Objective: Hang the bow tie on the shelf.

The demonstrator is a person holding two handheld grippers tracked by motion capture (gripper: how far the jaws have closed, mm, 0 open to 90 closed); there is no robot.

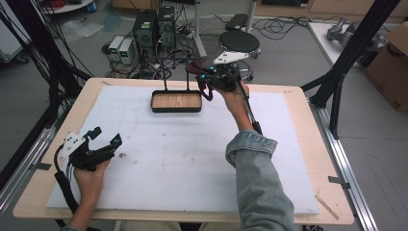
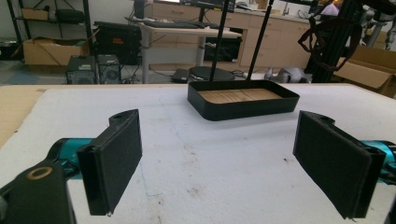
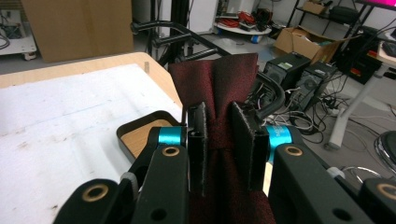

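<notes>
A dark red bow tie (image 3: 219,84) is pinched at its knot between the jaws of my right gripper (image 3: 219,135), which is shut on it. In the high view that gripper (image 1: 202,74) holds the tie (image 1: 195,67) in the air just right of the black tray (image 1: 176,110), with the tie's strap hanging in a loop. The tray (image 2: 243,109) has a wooden floor, and two thin black rods rise from its back edge. My left gripper (image 1: 107,135) rests open at the mat's left side. Its pads (image 2: 116,154) stand wide apart with nothing between them.
A white foam mat (image 1: 183,159) covers most of the wooden table (image 1: 308,144). Black frame posts (image 1: 351,53) stand at the right, and cables hang at the left. Beyond the far edge are computer towers (image 1: 154,29) and a round stool (image 1: 239,42).
</notes>
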